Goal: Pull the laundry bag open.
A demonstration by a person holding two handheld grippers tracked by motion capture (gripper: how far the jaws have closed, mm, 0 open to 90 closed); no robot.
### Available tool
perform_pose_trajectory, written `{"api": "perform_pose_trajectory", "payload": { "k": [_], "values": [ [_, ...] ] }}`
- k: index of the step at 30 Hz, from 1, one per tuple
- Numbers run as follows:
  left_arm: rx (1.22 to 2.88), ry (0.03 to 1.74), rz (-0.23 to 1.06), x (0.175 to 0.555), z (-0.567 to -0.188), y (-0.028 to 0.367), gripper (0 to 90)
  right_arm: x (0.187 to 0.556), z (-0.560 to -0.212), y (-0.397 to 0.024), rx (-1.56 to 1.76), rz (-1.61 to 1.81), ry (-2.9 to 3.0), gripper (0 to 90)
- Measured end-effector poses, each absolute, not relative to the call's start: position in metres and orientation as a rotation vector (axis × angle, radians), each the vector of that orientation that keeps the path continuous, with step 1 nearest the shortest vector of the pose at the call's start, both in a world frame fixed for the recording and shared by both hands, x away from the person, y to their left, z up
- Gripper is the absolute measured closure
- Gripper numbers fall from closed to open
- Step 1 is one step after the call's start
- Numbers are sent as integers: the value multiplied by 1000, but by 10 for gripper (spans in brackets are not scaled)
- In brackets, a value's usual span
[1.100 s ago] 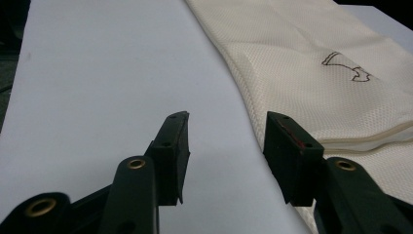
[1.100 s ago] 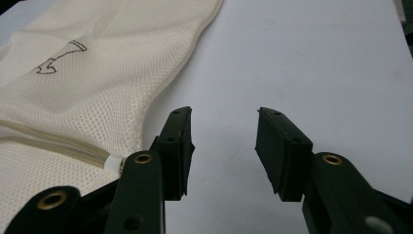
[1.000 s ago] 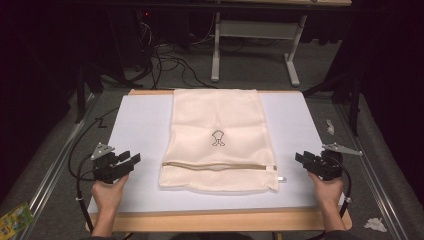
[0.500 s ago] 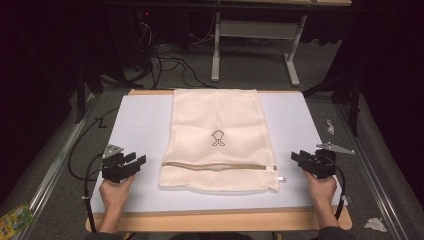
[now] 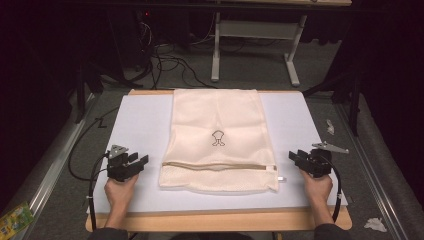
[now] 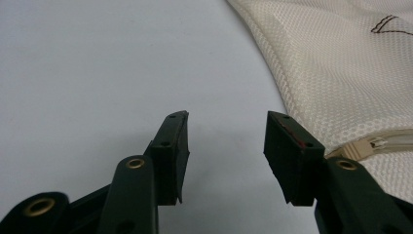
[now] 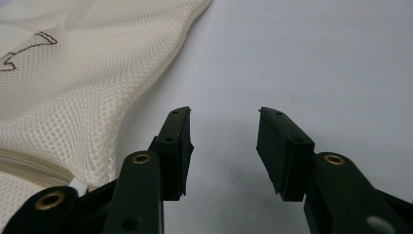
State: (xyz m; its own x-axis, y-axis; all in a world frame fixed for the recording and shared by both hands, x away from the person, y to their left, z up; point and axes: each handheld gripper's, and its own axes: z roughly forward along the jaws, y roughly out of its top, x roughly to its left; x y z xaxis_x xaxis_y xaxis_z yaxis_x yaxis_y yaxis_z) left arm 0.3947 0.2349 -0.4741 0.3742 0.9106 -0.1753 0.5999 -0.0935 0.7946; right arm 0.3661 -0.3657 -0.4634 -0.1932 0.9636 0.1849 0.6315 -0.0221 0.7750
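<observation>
A cream mesh laundry bag point(image 5: 217, 139) lies flat in the middle of the white table mat point(image 5: 145, 125), with a small dark emblem point(image 5: 218, 138) on it and a tan zipper point(image 5: 220, 165) running across near its front end. My left gripper point(image 5: 139, 162) rests open on the mat just left of the bag's zipper end point(image 6: 375, 144). My right gripper point(image 5: 295, 157) rests open on the mat just right of the bag, near the zipper pull point(image 5: 281, 178). In both gripper views the jaws stand apart with bare mat between them, beside the bag's mesh edge point(image 6: 331, 73) point(image 7: 73, 83).
The mat sits on a wooden table point(image 5: 220, 220). Cables point(image 5: 165, 60) and a metal table frame point(image 5: 260, 40) stand on the floor beyond. A green packet point(image 5: 15, 220) lies on the floor at lower left, and crumpled scraps point(image 5: 374, 224) at lower right.
Both hands have drawn back toward the table's front edge and slightly inward, toward the bag's sides. Both grippers stayed open. The bag has not moved.
</observation>
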Motion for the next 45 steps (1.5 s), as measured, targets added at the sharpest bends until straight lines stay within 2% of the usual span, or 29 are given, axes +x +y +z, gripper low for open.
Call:
{"api": "perform_pose_trajectory", "payload": {
  "k": [3, 26, 33, 45],
  "values": [
    [1775, 1330, 461, 397, -478, 232, 512, 369, -466, -363, 1639, 1046, 1858, 536],
    [1842, 1345, 518, 400, -486, 222, 498, 372, -479, -354, 1637, 975, 1884, 510],
    [1940, 1317, 575, 400, -487, 213, 495, 374, -480, -344, 1593, 858, 1911, 471],
    [1950, 1310, 588, 399, -487, 211, 474, 374, -481, -340, 1563, 816, 1916, 465]
  ]
}}
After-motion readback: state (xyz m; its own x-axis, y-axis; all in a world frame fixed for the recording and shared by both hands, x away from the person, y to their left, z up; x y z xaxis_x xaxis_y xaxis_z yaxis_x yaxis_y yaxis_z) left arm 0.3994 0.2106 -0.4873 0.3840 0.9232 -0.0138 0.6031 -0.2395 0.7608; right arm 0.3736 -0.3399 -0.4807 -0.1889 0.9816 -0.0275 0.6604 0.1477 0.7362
